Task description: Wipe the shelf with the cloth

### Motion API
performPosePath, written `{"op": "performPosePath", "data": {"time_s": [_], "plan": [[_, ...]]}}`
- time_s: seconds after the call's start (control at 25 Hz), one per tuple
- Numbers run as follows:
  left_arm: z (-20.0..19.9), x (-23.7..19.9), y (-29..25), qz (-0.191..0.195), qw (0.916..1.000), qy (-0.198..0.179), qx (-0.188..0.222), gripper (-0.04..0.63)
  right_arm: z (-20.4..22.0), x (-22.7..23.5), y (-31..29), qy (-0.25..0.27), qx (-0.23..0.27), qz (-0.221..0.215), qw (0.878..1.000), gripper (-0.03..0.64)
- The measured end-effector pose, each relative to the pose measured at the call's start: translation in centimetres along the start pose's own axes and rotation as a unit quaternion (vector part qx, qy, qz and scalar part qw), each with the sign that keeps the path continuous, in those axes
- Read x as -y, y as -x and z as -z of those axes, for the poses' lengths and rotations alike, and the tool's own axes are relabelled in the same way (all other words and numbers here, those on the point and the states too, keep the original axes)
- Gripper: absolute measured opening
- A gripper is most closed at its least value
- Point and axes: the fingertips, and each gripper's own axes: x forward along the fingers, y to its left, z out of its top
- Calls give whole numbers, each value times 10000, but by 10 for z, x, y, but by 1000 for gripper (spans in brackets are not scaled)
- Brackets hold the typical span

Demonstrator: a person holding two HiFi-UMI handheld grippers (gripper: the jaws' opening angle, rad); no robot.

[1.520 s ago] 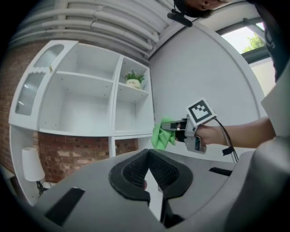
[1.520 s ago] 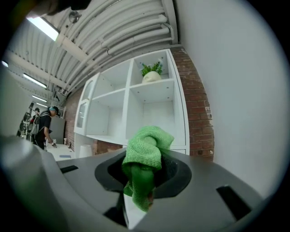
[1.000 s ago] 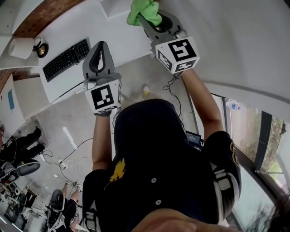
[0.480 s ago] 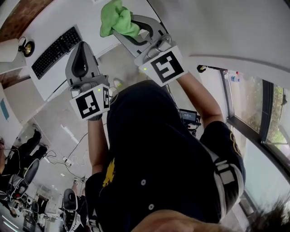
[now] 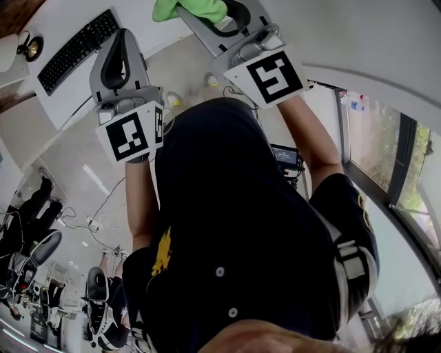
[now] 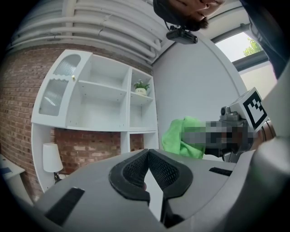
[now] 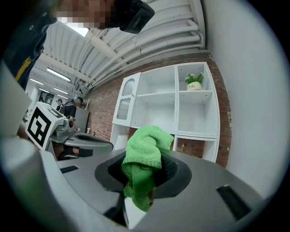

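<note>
A bright green cloth (image 7: 144, 158) bunches out of my right gripper (image 7: 145, 168), whose jaws are shut on it. The head view has that cloth (image 5: 189, 8) at the top edge, with the right gripper (image 5: 207, 12) raised high. My left gripper (image 6: 148, 156) is shut with nothing in it, its pads touching at the tips. In the head view the left gripper (image 5: 124, 41) is held up beside the right one. The white shelf unit (image 7: 176, 113) stands ahead against a brick wall, some way off. From the left gripper view the shelf unit (image 6: 108, 104) and the cloth (image 6: 181, 138) both show.
A small potted plant (image 7: 195, 81) sits in the shelf's top right compartment. A white lamp (image 6: 51, 158) stands at the lower left of the unit. A black keyboard (image 5: 76, 48) lies on a white desk. The plain white wall (image 6: 190, 90) runs along the right.
Both grippers have shifted toward the top of the head view, and the cloth now sits partly past the top edge. The right gripper stays shut on the cloth.
</note>
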Motion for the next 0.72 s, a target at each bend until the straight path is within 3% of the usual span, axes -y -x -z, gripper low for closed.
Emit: {"op": "performPosePath", "data": {"time_s": [0.72], "plan": [[-8, 1, -3, -3, 9999, -40, 111, 18, -4, -11, -5, 185, 15, -254, 9995, 98]]}}
